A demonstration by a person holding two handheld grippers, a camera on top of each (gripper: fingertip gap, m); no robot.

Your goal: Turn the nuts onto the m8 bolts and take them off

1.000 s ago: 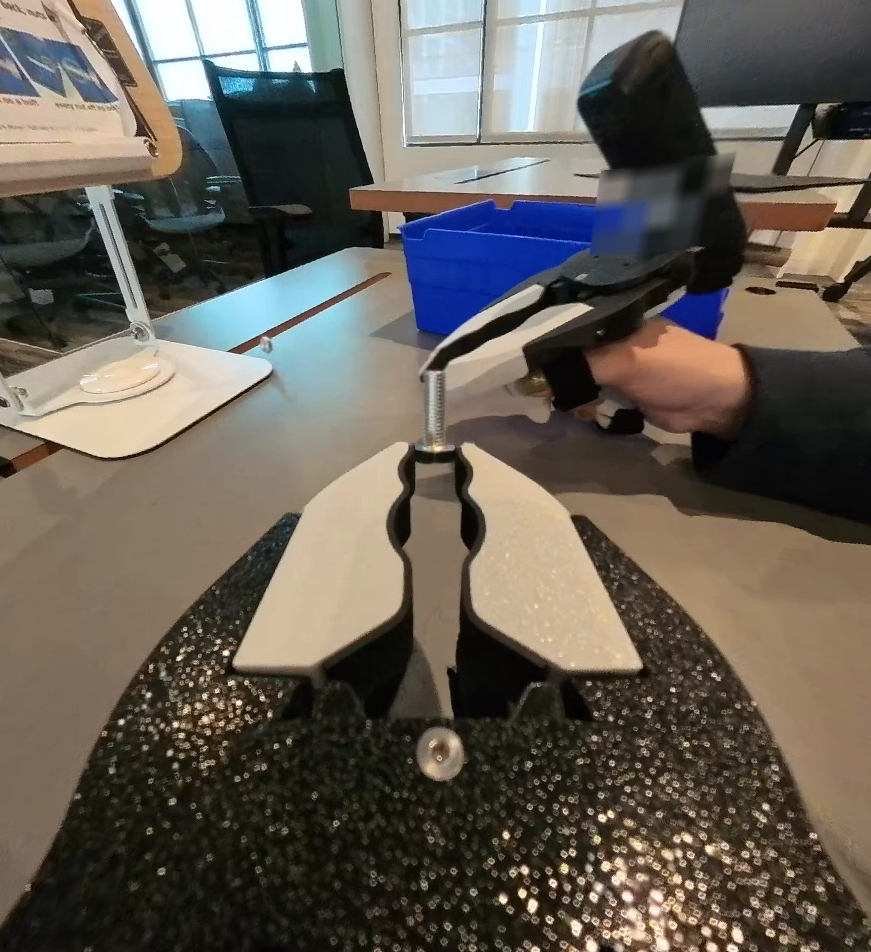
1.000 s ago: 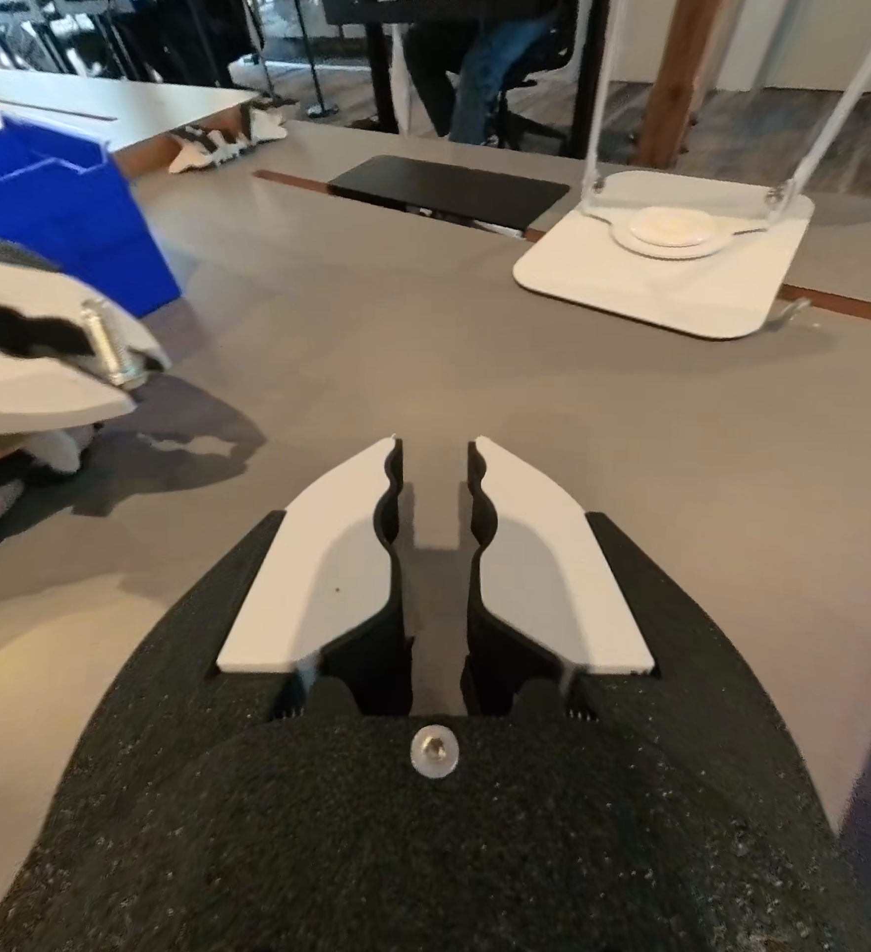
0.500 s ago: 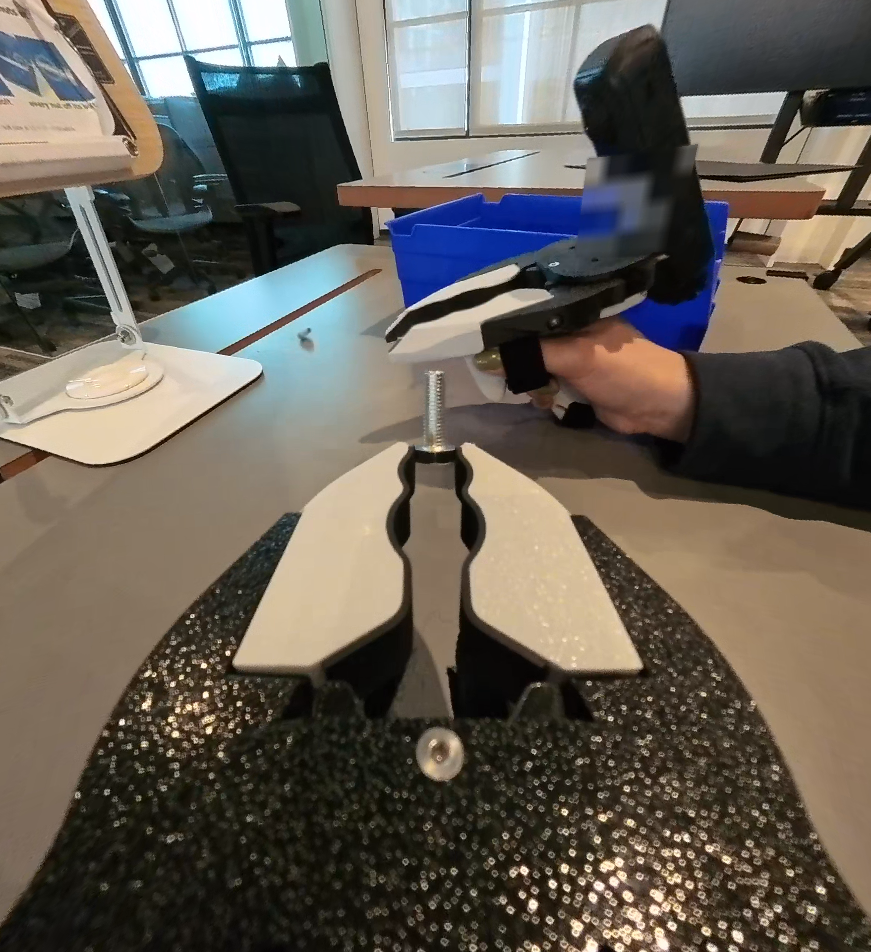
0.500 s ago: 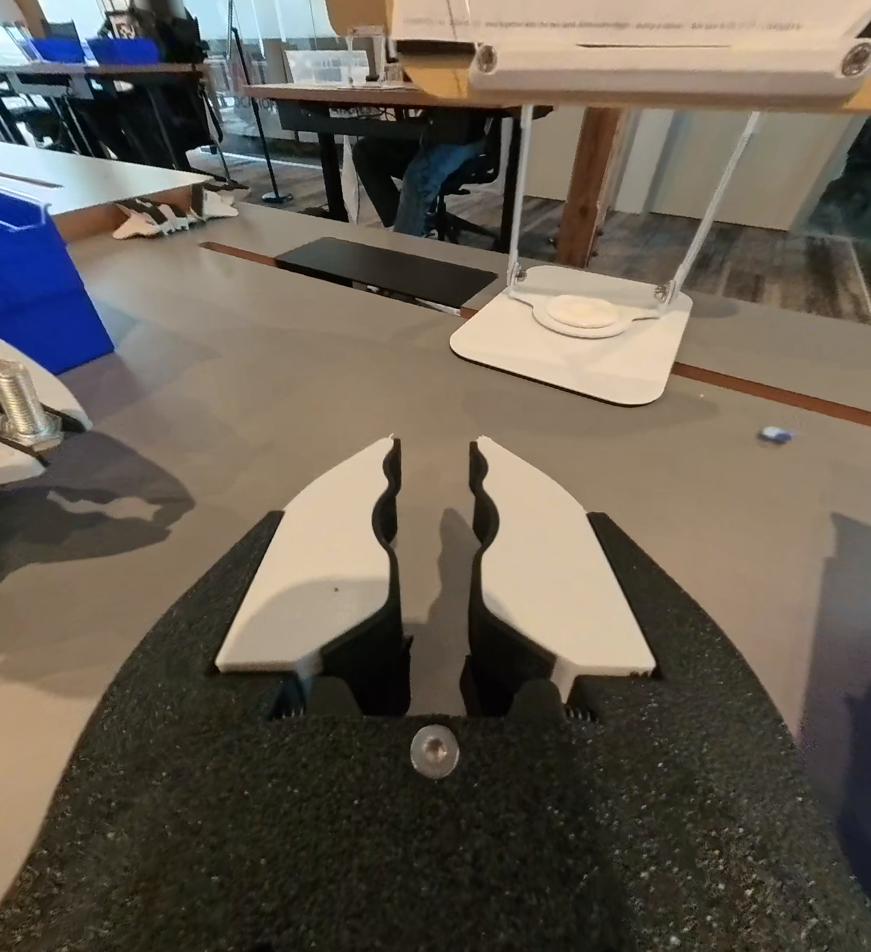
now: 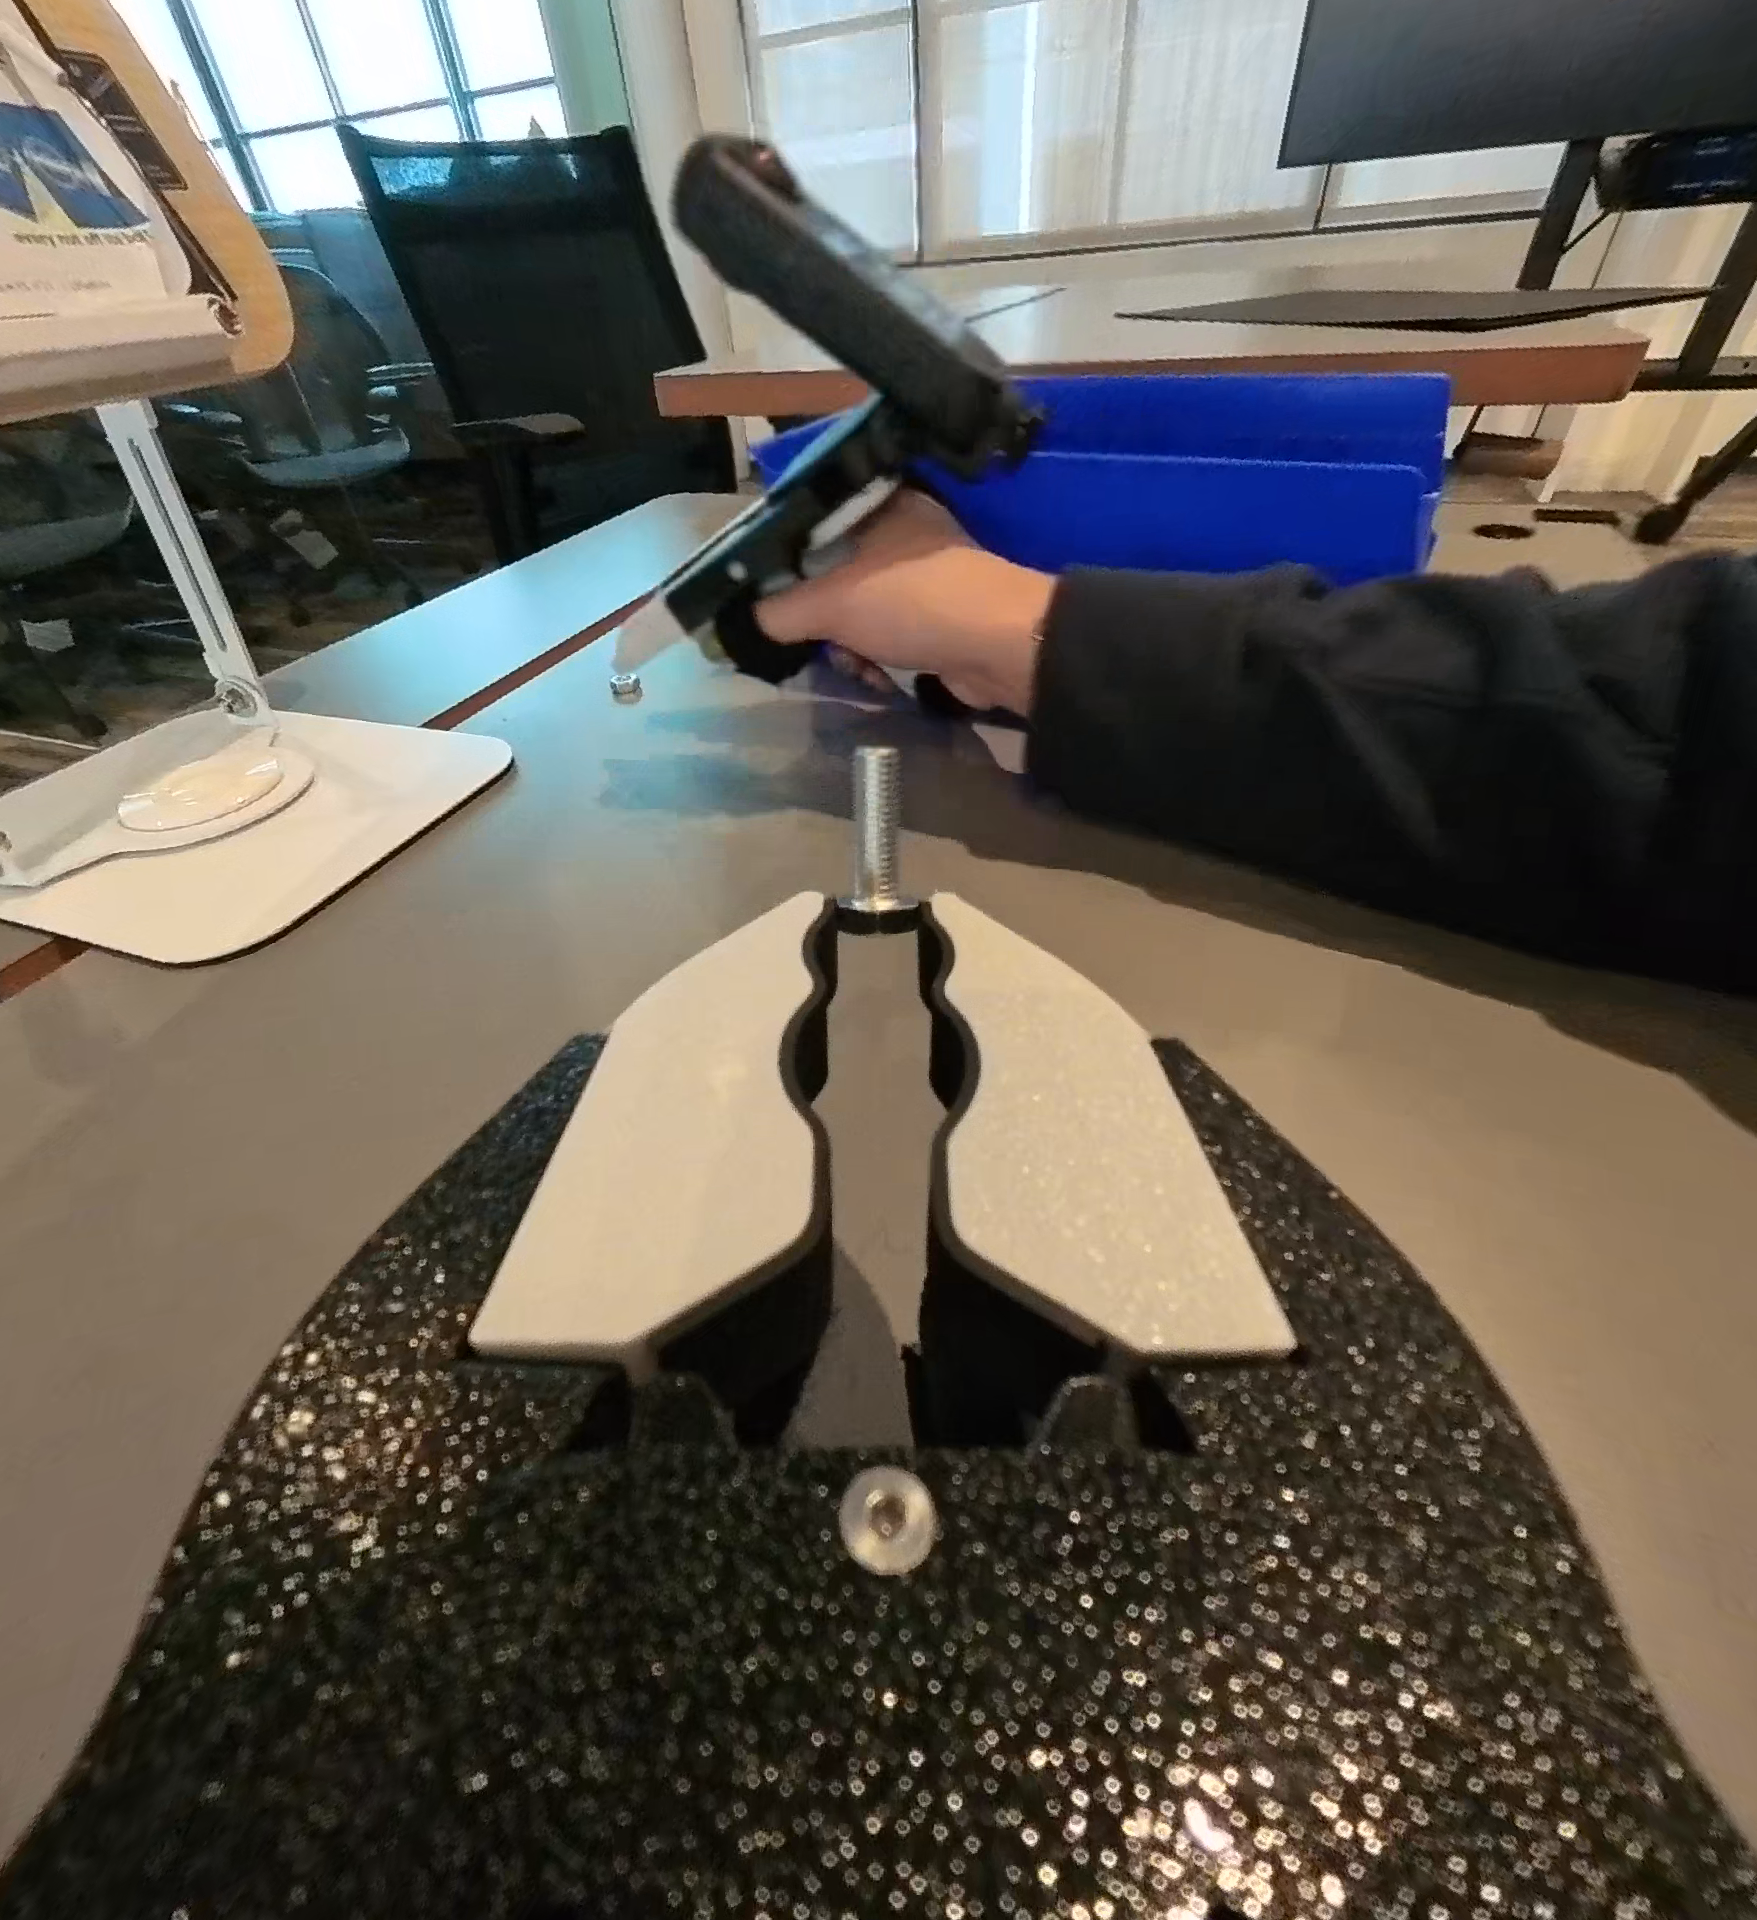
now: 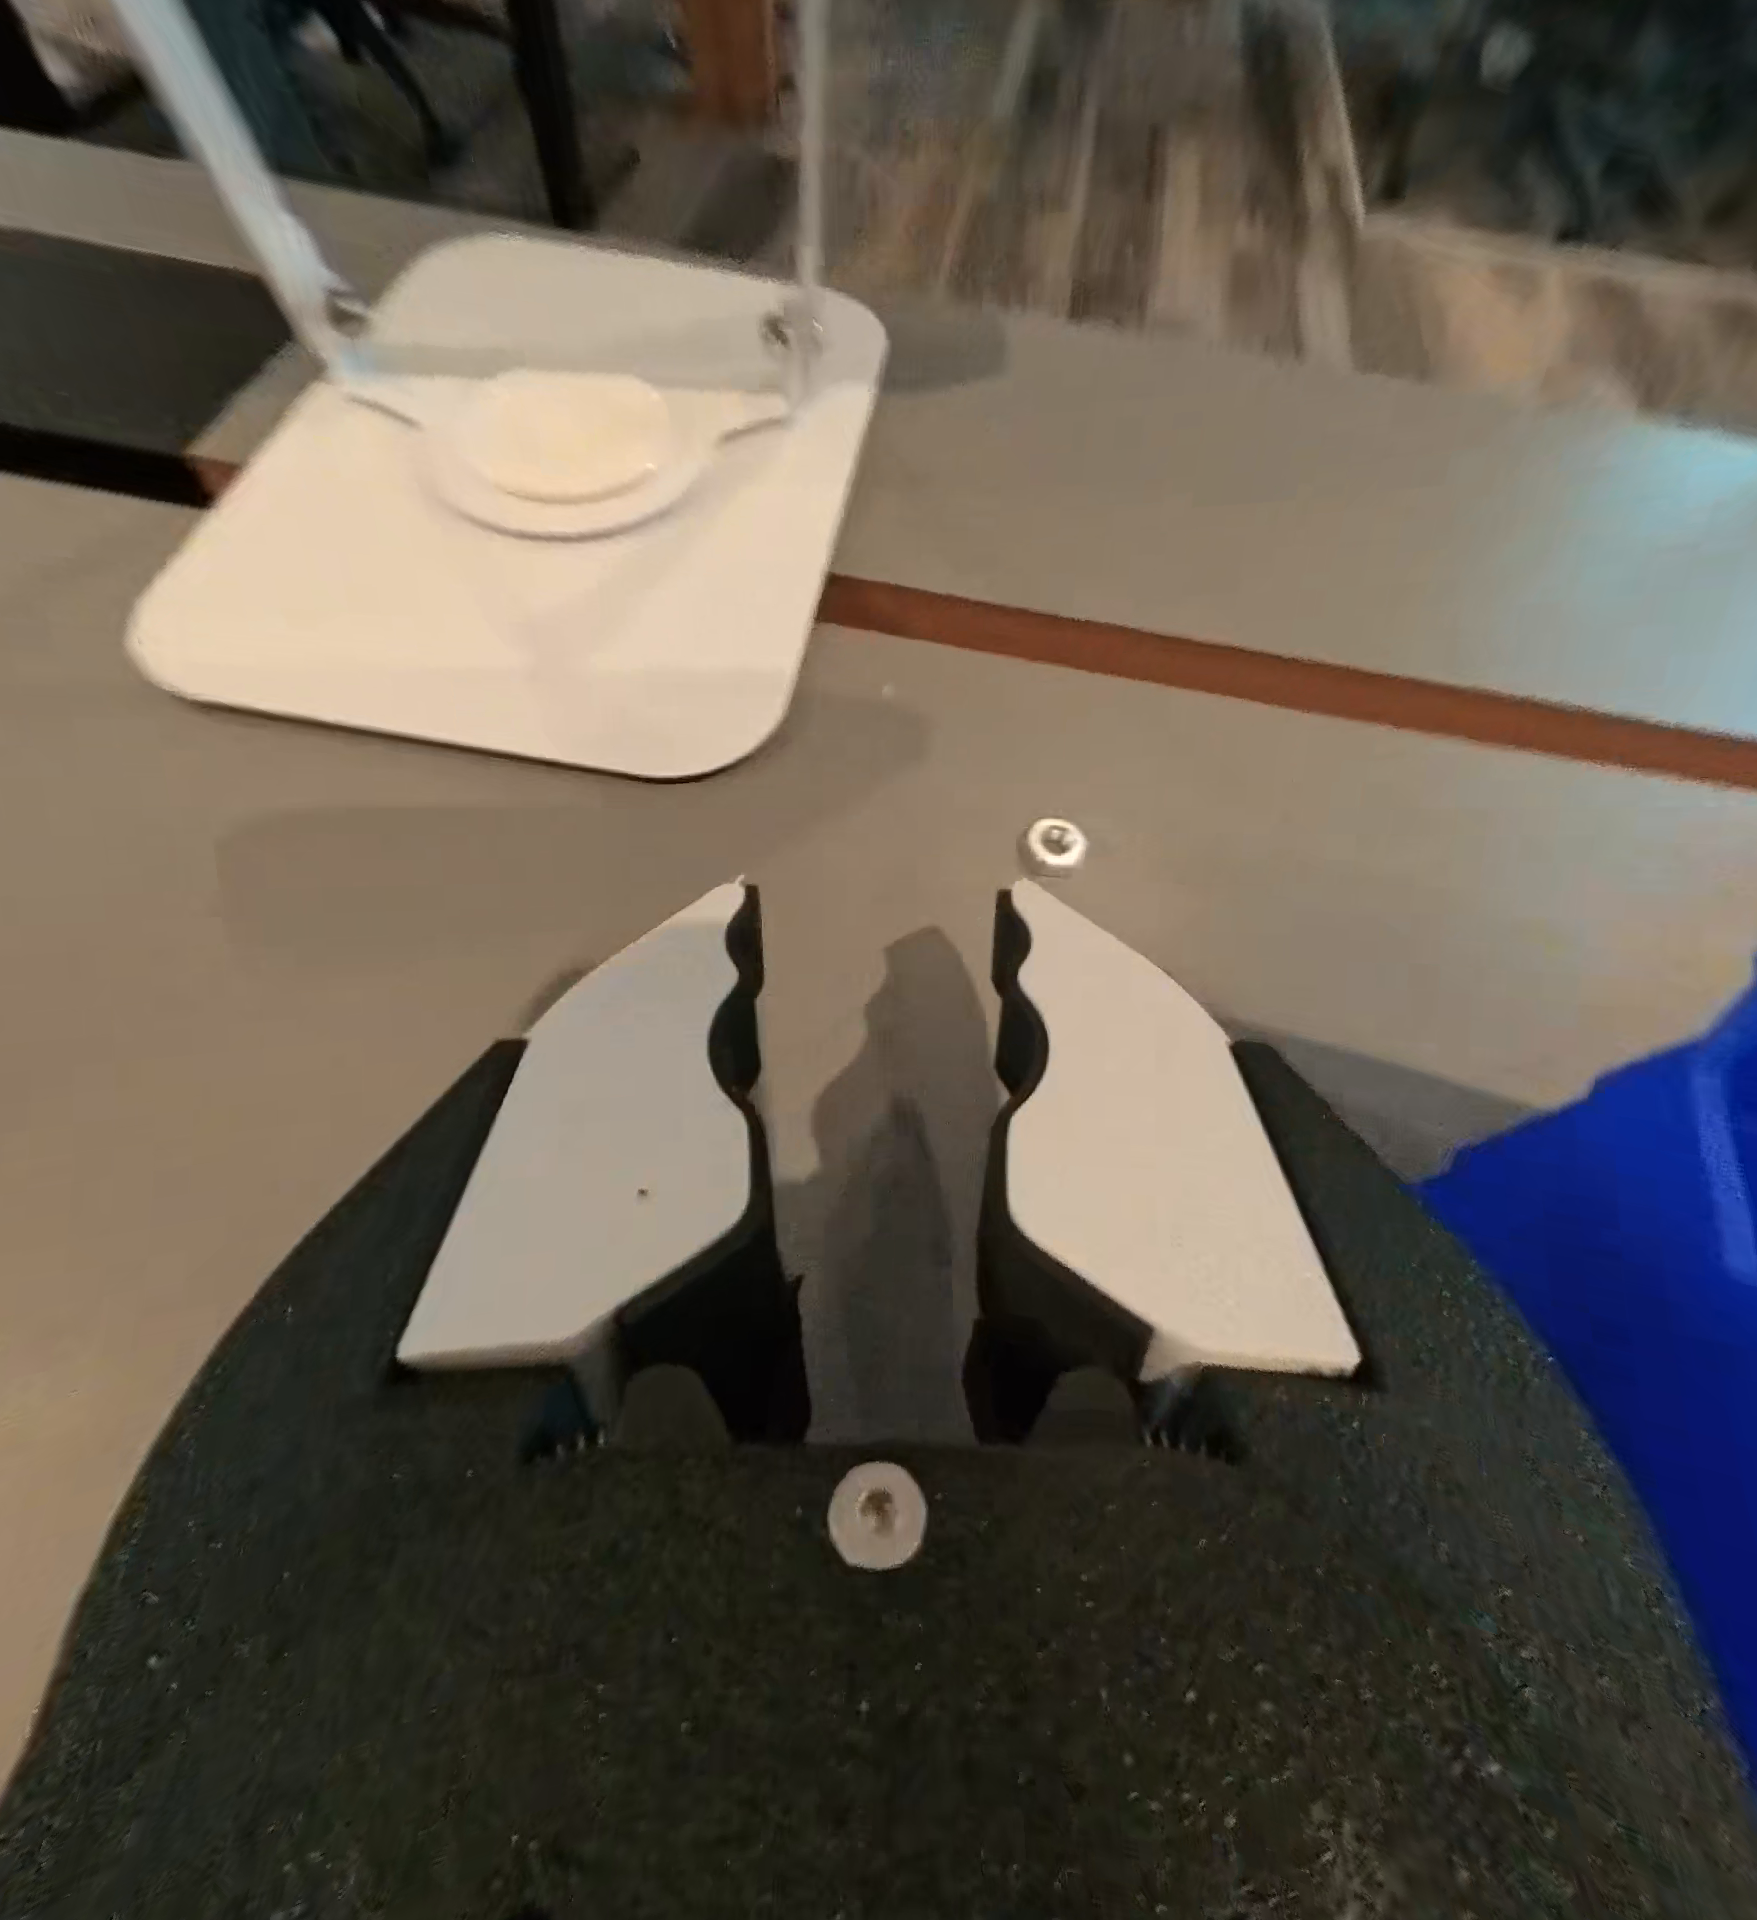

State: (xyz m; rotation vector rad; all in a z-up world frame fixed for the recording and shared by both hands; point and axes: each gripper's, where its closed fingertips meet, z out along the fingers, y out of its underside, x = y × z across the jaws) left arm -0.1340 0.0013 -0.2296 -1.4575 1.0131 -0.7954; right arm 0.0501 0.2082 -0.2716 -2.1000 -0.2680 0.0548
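My left gripper [image 5: 876, 914] is shut on the head of a silver bolt [image 5: 874, 826]. The bolt stands upright with its bare thread pointing up. A silver nut [image 6: 1056, 844] lies flat on the grey table, just past my right gripper's right fingertip [image 6: 1019, 902]. The nut also shows in the left wrist view [image 5: 627, 685], below the right gripper's white fingertips [image 5: 645, 646]. My right gripper [image 6: 874, 894] is open and empty, tilted down over the table close to the nut.
A white stand base [image 6: 500, 540] sits on the table beyond the nut; it is at the left in the left wrist view [image 5: 230, 831]. A blue bin [image 5: 1217, 478] stands behind the person's hand [image 5: 915, 623]. It is at the right edge in the right wrist view [image 6: 1663, 1247]. A brown seam [image 6: 1373, 686] crosses the table. The tips of one gripper are about 30 centimetres away from the tips of the other. The silver nut [image 6: 1056, 844] lies some 6 centimetres from my right tips, 35 centimetres from my left tips.
My right gripper has moved away from the bolt, tipped down toward the nut on the table, and opened wider. My left gripper keeps the bolt upright and still.
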